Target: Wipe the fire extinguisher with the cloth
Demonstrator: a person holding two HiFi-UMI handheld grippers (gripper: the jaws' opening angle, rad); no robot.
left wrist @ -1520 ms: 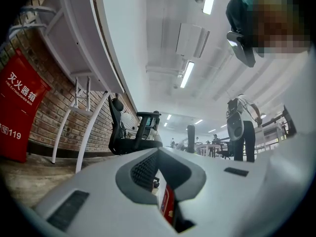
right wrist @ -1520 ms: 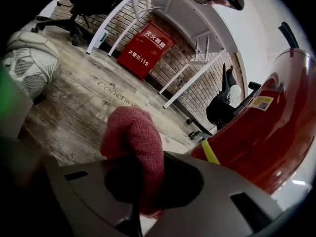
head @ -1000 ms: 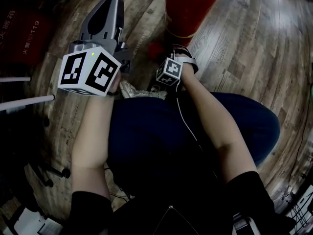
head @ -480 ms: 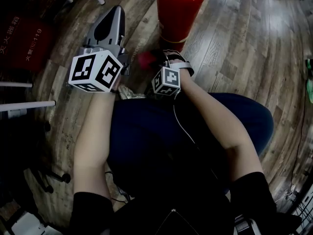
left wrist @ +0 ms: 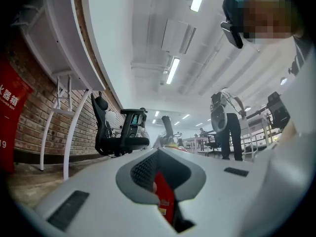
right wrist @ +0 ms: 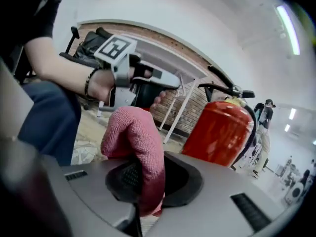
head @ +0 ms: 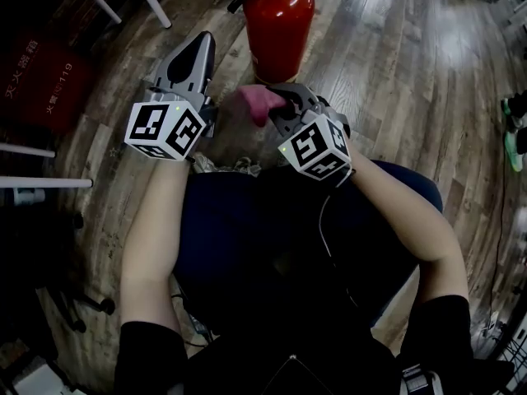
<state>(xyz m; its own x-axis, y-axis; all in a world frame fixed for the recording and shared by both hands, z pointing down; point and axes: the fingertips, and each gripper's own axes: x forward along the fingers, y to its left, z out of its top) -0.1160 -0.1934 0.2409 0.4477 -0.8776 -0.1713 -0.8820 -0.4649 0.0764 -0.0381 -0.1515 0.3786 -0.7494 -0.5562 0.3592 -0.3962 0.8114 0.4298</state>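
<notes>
We look down over a person's lap onto a wooden floor [head: 395, 81]. We count two tongs, one cloth and one fire extinguisher. At far left we see one dark red box [head: 41, 72] with white characters, lying in shadow. Next come the left tongs [head: 202, 41], raised and pointing away from the person, clenched with nothing between them; through the slit where they meet, their own view shows only a strip of red. They carry one marker cube [head: 167, 128]. Just right of them hangs the pink cloth [head: 251, 104], bunched into a rounded wad. Beyond it, one red fire extinguisher [head: 278, 23] stands upright on the floor, its long axis vertical, the yellow neck and black handle at the top; it stands apart from both tongs and from the cloth. The right tongs [head: 276, 105] point left towards the left tongs and are clenched on the cloth, which bulges up from between them. They carry the second marker cube [head: 317, 145]
</notes>
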